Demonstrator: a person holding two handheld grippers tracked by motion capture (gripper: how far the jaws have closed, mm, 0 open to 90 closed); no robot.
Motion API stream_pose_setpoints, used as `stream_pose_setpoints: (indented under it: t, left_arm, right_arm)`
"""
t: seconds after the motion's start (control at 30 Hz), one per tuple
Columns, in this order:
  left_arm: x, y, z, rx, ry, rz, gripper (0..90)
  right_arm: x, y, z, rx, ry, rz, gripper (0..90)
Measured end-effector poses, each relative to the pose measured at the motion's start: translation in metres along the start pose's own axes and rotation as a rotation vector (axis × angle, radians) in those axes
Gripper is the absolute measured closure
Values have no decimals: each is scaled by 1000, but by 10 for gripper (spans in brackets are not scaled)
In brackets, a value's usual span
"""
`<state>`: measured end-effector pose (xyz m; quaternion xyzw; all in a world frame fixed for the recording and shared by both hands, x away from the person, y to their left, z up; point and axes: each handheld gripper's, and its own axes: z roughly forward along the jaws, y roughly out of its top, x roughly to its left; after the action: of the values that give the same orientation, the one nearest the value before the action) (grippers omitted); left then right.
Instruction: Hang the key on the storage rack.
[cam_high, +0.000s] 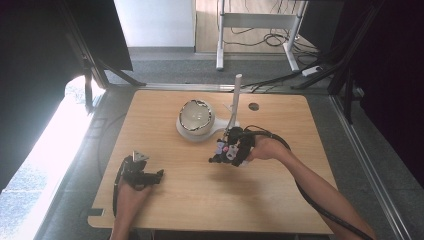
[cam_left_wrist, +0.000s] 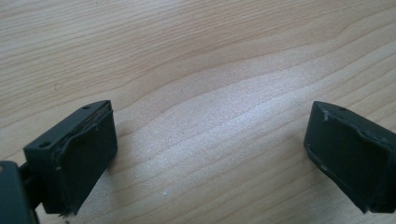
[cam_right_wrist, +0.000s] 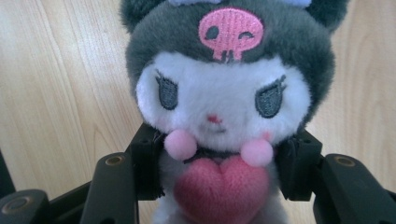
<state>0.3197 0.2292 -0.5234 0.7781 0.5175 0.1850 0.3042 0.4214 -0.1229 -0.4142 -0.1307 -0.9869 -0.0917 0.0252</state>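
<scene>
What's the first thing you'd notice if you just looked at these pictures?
The plush toy with a white face, dark grey hood and pink heart stands out first: the right gripper has it squeezed between its jaws, just right of the middle of the wooden table. Behind it on the table sits a white stand with a shiny round bowl. The left gripper rests open over bare wood near the table's front left.

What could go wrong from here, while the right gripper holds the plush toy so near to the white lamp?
1. The right gripper pinches the plush toy only at its soft body under the head, so it may slip or tilt out.
2. That hand is close to the white lamp and its thin upright pole; a careless swing might knock it over.
3. The left gripper is open over bare table, so it could not catch a fall.
</scene>
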Motion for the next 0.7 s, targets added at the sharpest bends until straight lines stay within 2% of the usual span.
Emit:
stream_pose_setpoints:
  t: [0.3,0.7]
  left_arm:
    - [0,0,0,0,0,0,25]
    - [0,0,0,0,0,0,25]
  right_arm:
    - [-9,-10,-28,-18,-17,17,443]
    - [-26,-28,-63,-43,-65,89,444]
